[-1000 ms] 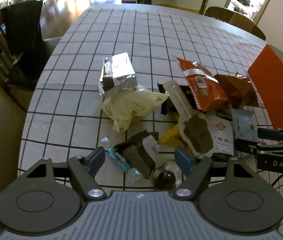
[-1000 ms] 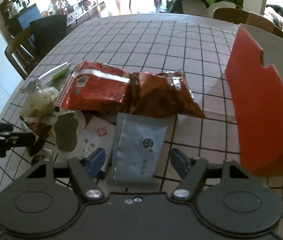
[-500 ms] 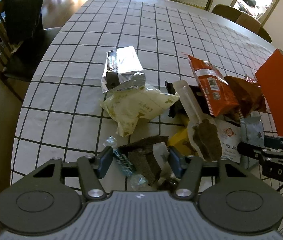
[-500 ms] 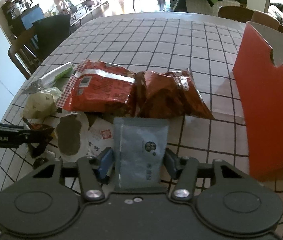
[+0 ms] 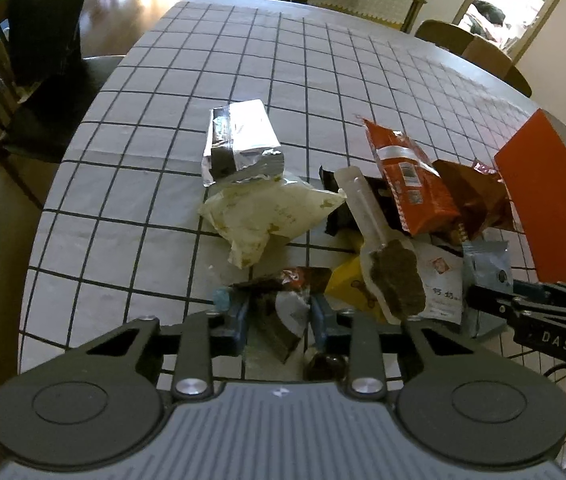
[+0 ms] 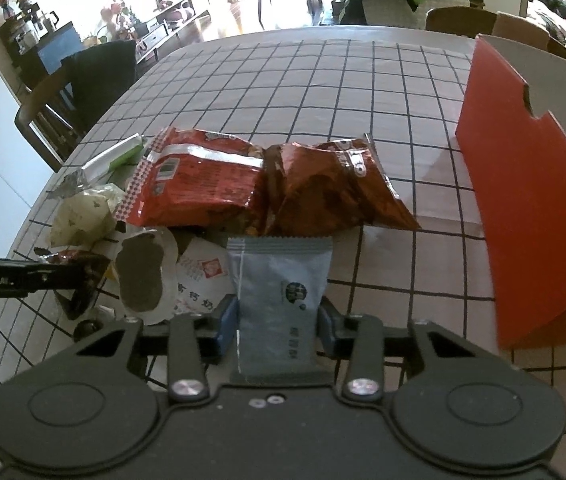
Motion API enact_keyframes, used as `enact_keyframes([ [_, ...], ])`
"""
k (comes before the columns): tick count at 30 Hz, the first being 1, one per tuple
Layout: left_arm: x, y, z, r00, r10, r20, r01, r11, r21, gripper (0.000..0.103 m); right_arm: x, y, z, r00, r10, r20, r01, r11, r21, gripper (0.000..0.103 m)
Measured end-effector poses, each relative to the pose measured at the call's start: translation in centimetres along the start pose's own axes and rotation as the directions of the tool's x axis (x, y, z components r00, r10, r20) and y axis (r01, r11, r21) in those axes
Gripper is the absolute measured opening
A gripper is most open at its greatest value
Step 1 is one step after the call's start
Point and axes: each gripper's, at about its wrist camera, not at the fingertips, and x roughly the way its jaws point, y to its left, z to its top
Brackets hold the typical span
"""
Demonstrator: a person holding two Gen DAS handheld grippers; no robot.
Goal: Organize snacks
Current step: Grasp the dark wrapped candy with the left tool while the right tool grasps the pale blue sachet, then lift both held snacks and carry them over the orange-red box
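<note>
A pile of snack packets lies on the checked tablecloth (image 5: 155, 152). My left gripper (image 5: 279, 320) is shut on a dark brown snack packet (image 5: 279, 316) at the pile's near edge. My right gripper (image 6: 279, 324) is shut on a grey-blue packet (image 6: 283, 288), which also shows in the left wrist view (image 5: 487, 276). An orange-red box (image 6: 523, 200) stands open to the right. Behind the grey-blue packet lie a red packet (image 6: 199, 184) and a dark red crinkled packet (image 6: 323, 188).
A silver foil pack (image 5: 243, 144), a cream bag (image 5: 271, 212), a clear packet with a dark biscuit (image 5: 391, 276), a white sachet (image 6: 199, 280) and a yellow packet (image 5: 347, 280) fill the pile. A small dark ball (image 5: 323, 366) lies by the left fingers. Chairs ring the table.
Both grippers have closed: the left onto the dark brown packet, the right onto the grey-blue packet. Both moved forward slightly toward the pile.
</note>
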Motion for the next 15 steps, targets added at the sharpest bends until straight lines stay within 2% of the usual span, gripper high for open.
enact_keyframes([
  [15, 1.0, -1.2, 0.1, 0.999, 0.032, -0.001, -0.032, 0.998, 0.060, 0.029, -0.4, -0.1, -0.7, 1.000, 0.005, 0.009, -0.005, 1.000, 0.019, 0.038],
])
